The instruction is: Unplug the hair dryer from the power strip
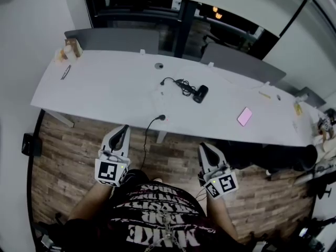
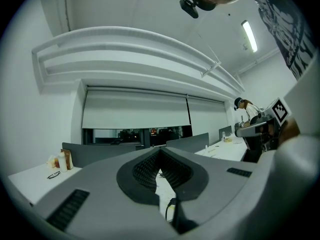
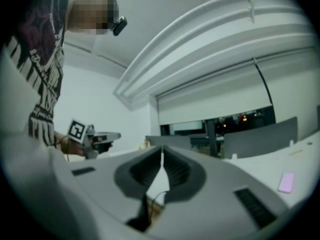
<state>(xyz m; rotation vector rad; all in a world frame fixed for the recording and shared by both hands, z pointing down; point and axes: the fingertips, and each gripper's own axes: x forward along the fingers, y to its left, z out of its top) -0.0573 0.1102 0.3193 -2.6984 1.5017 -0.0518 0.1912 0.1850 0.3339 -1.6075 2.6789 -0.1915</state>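
Note:
The black hair dryer (image 1: pixel 200 93) lies near the middle of the long white table (image 1: pixel 105 88), with its coiled cord (image 1: pixel 181 84) beside it. A second black cable (image 1: pixel 159 119) ends at the table's near edge and hangs down toward the wooden floor. I see no power strip in any view. My left gripper (image 1: pixel 124 128) and right gripper (image 1: pixel 204 147) are held close to my body, over the floor and short of the table, pointing at it. Both are shut and hold nothing. In the left gripper view the jaws (image 2: pixel 160 150) meet, and so do those in the right gripper view (image 3: pixel 161 152).
A pink phone (image 1: pixel 244 116) lies to the right on the table. Small bottles and a box (image 1: pixel 68 50) and glasses (image 1: pixel 65 72) sit at its far left end. Grey partition screens (image 1: pixel 113 40) line the far edge. A person (image 2: pixel 245 109) stands at the far right.

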